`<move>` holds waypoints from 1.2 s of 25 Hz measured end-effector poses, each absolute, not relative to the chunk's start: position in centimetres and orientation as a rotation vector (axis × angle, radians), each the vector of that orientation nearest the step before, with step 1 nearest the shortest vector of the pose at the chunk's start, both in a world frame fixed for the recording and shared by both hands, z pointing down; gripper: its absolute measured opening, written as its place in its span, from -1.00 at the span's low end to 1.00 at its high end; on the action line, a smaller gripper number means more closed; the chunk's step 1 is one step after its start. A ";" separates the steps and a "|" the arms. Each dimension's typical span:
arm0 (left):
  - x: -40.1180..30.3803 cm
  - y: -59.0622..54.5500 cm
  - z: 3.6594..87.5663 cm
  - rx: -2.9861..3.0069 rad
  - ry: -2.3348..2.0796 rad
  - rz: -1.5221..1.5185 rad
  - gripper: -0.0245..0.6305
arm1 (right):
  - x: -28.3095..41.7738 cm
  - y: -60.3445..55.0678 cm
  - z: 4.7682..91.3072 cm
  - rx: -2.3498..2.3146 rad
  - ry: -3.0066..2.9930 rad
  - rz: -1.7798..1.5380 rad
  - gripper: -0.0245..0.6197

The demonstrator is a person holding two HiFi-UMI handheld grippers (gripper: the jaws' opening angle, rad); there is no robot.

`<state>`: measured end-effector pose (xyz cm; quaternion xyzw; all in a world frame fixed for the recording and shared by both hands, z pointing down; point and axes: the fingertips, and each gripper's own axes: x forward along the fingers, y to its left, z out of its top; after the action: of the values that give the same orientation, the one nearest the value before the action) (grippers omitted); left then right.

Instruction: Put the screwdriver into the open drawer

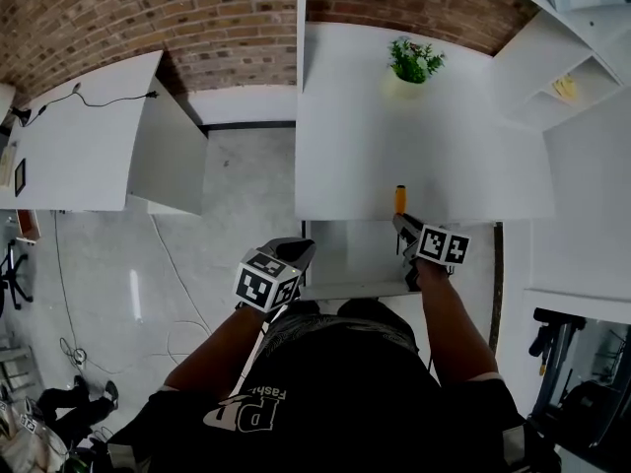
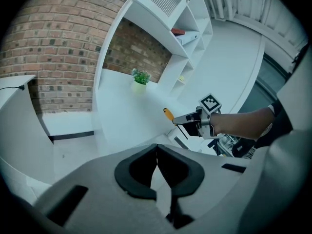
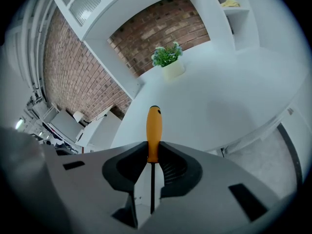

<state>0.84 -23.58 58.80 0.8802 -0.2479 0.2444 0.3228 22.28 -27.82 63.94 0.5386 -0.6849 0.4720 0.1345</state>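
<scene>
The screwdriver (image 1: 400, 197) has an orange handle and a thin dark shaft. My right gripper (image 1: 404, 227) is shut on it where handle meets shaft, at the white desk's (image 1: 394, 136) front edge. In the right gripper view the handle (image 3: 153, 130) sticks out ahead of the jaws, over the desk. The open drawer (image 1: 345, 254) lies just under that edge, between my two grippers. My left gripper (image 1: 299, 249) hangs at the drawer's left side, its pads (image 2: 146, 167) closed together on nothing. From the left gripper view, the right gripper (image 2: 187, 119) and the screwdriver (image 2: 168, 114) show.
A small potted plant (image 1: 414, 62) stands at the back of the desk by the brick wall. White shelves (image 1: 562, 87) rise on the right. Another white table (image 1: 79, 136) with a cable stands to the left, across grey floor (image 1: 237, 195).
</scene>
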 end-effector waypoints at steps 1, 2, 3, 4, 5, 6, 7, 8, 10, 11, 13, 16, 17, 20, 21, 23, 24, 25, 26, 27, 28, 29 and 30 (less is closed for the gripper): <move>1.0 -23.4 59.3 2.307 -0.642 0.656 -0.87 | 22.2 -27.2 64.1 1.548 -1.984 1.368 -0.69; 1.1 -23.2 59.7 2.304 -0.634 0.670 -0.87 | 22.2 -26.5 64.3 1.531 -1.984 1.365 -0.69; 1.3 -22.9 60.2 2.300 -0.625 0.681 -0.87 | 22.0 -25.9 64.5 1.510 -1.984 1.357 -0.69; 1.5 -22.6 60.5 2.296 -0.616 0.690 -0.87 | 21.9 -25.2 64.7 1.483 -1.984 1.342 -0.69; 1.7 -22.4 60.9 2.292 -0.609 0.697 -0.87 | 21.8 -24.6 65.0 1.451 -1.983 1.321 -0.69; 1.9 -22.1 61.2 2.288 -0.602 0.702 -0.87 | 21.6 -24.0 65.2 1.414 -1.982 1.293 -0.69; 2.1 -21.9 61.5 2.284 -0.596 0.707 -0.87 | 21.3 -23.4 65.4 1.373 -1.979 1.260 -0.69; 2.2 -21.7 61.7 2.280 -0.590 0.711 -0.87 | 20.9 -22.9 65.6 1.330 -1.976 1.223 -0.69; 2.6 -21.4 62.3 2.273 -0.582 0.720 -0.87 | 20.1 -22.0 66.1 1.244 -1.969 1.140 -0.69; 2.8 -21.2 62.6 2.271 -0.578 0.724 -0.87 | 19.8 -21.7 66.5 1.204 -1.966 1.103 -0.69; 3.1 -20.9 62.9 2.267 -0.573 0.729 -0.87 | 19.3 -21.1 67.3 1.136 -1.955 1.053 -0.69; 3.2 -20.9 63.1 2.262 -0.587 0.731 -0.87 | 19.0 -20.2 68.6 1.059 -1.931 1.008 -0.69; 3.2 -20.9 63.1 2.259 -0.595 0.731 -0.87 | 19.0 -20.0 69.1 1.033 -1.922 0.992 -0.69; 2.8 -21.0 63.0 2.248 -0.623 0.736 -0.87 | 18.8 -19.3 70.6 0.941 -1.894 0.930 -0.69; 2.7 -20.9 63.1 2.243 -0.633 0.737 -0.87 | 18.7 -19.1 71.2 0.909 -1.885 0.909 -0.69; 2.2 -20.7 63.2 2.230 -0.650 0.737 -0.87 | 18.5 -18.9 72.4 0.845 -1.864 0.865 -0.69; 2.0 -20.7 63.3 2.222 -0.660 0.736 -0.87 | 18.4 -18.8 73.0 0.815 -1.853 0.841 -0.69; 1.8 -20.7 63.3 2.212 -0.673 0.732 -0.87 | 18.3 -18.8 73.6 0.785 -1.844 0.817 -0.69; 1.5 -20.7 63.4 2.202 -0.689 0.726 -0.87 | 18.2 -18.8 74.2 0.755 -1.835 0.792 -0.69; 1.2 -20.8 63.5 2.190 -0.707 0.719 -0.87 | 18.0 -18.8 74.8 0.726 -1.828 0.766 -0.69; 0.9 -20.8 63.5 2.179 -0.725 0.714 -0.87 | 17.9 -18.9 75.3 0.696 -1.821 0.737 -0.69; 0.6 -20.8 63.5 2.169 -0.740 0.710 -0.87 | 17.7 -18.9 75.9 0.666 -1.813 0.705 -0.69; 0.3 -20.7 63.5 2.159 -0.753 0.709 -0.87 | 17.6 -18.9 76.4 0.633 -1.804 0.671 -0.69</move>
<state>0.29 -20.73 63.49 0.8396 -0.2930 0.2755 0.3652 17.61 -18.92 76.42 0.2649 -0.7554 0.2809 0.5294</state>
